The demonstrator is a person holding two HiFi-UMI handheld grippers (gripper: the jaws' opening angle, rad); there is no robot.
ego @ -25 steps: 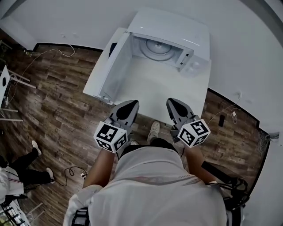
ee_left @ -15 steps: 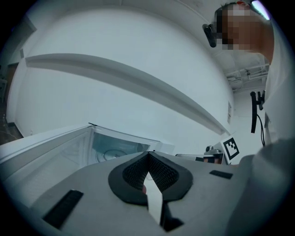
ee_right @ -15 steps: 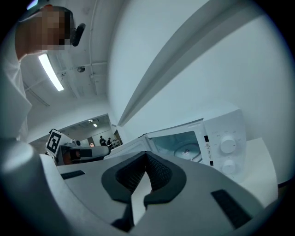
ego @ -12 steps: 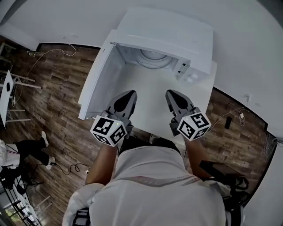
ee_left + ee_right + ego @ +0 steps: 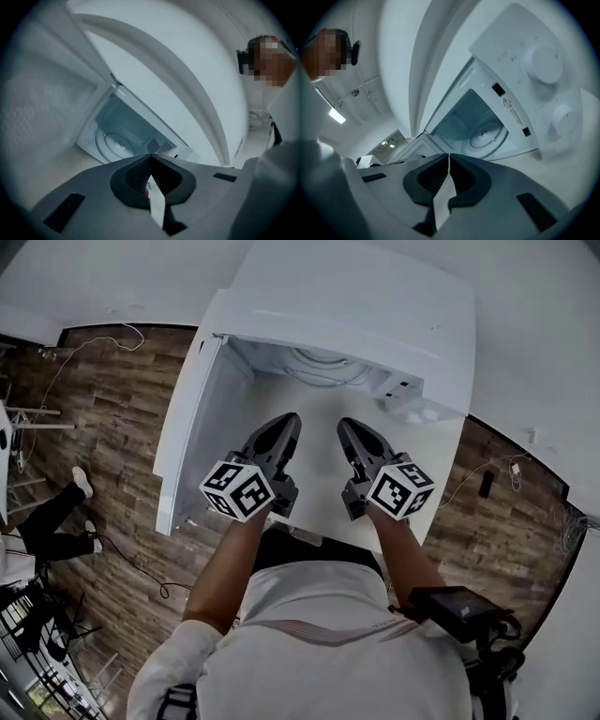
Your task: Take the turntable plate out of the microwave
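So here's where we're at: the microwave [image 5: 361, 306] sits at the far end of the white table [image 5: 317, 474] with its door [image 5: 187, 418] swung wide open to the left, which leaves the whole opening free for us to reach in. The turntable plate [image 5: 487, 135] is inside, lying flat in the middle of the cavity floor, and nothing is touching it. We've got the left gripper [image 5: 287, 422] and the right gripper [image 5: 345, 426] side by side over the table, just in front of the opening. Both point at the cavity, left one toward the door side, right one toward the side with the control knobs [image 5: 543, 63]. Both sets of jaws are pressed fully together with nothing between them, so neither gripper has hold of anything. We reckon holding them as a pair like this makes sense, since a wide, smooth plate is easier to lift out level from two sides than from one. Our guess is we're at the approach step, and the jaws need to open before either one can pinch the rim. The tricky bit looks like getting under the plate's edge without knocking the cavity walls.
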